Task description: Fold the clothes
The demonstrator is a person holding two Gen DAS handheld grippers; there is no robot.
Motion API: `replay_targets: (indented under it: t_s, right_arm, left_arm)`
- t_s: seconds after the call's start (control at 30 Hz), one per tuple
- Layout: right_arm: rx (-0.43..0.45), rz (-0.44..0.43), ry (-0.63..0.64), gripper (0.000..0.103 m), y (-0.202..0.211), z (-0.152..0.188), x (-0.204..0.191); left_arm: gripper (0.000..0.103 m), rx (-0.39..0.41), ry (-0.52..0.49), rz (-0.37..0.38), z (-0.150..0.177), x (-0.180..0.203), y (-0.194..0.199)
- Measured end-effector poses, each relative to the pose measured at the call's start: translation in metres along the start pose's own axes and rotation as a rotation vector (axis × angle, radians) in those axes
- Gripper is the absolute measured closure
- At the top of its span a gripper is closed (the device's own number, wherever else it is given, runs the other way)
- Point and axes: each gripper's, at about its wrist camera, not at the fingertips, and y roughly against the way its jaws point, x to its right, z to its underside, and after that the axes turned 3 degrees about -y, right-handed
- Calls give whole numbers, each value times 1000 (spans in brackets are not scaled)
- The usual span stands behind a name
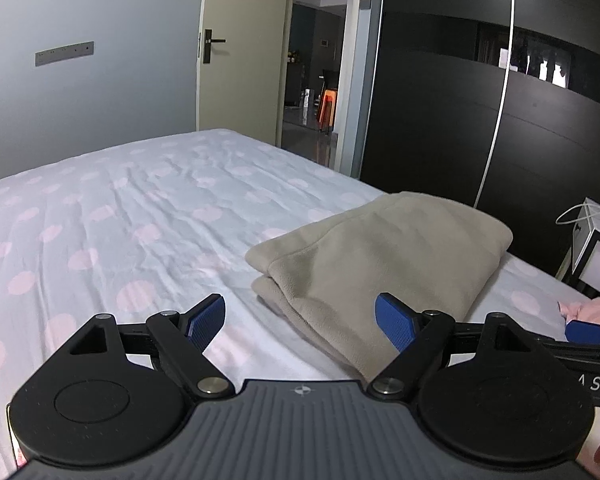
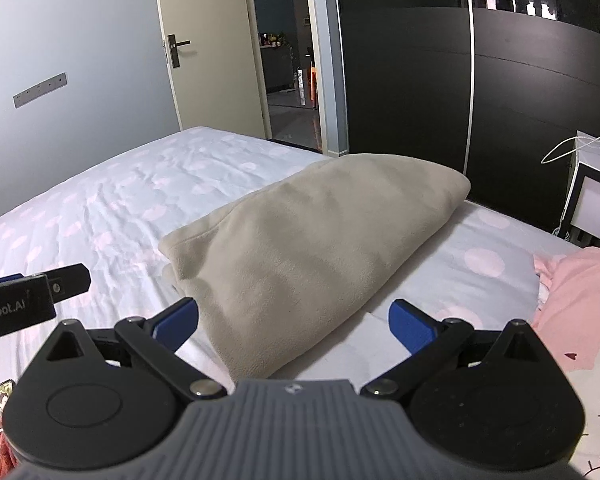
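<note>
The beige garment's point(image 2: 300, 240) near edge slips out of sight behind the right gripper's body, so its front fold can't be read. The pink garment point(image 2: 580, 300) is cut off at the right edge. Down the hallway point(image 1: 316, 100), possibly chairs, too small to tell.

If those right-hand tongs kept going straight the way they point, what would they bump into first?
Most likely the folded beige garment on the bed. It lies right ahead between the open right tongs, nothing gripped yet. Exact depth is hard to judge.
</note>
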Motion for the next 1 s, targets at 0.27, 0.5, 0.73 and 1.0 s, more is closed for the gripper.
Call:
replay_targets:
  t_s: [0.27, 0.5, 0.73, 1.0]
  right_arm:
    - [26, -1, 5, 1, 5, 0, -2]
    - [20, -9, 7, 1, 6, 1, -4]
    - [16, -16, 11, 1, 6, 4, -7]
    - [15, -21, 13, 1, 7, 5, -9]
  left_arm:
    - [21, -10, -35, -34, 1, 8, 2]
    - [21, -18, -37, -29, 1, 7, 3]
    - [21, -30, -29, -27, 0, 6, 1]
    - [21, -29, -30, -17, 1, 6, 2]
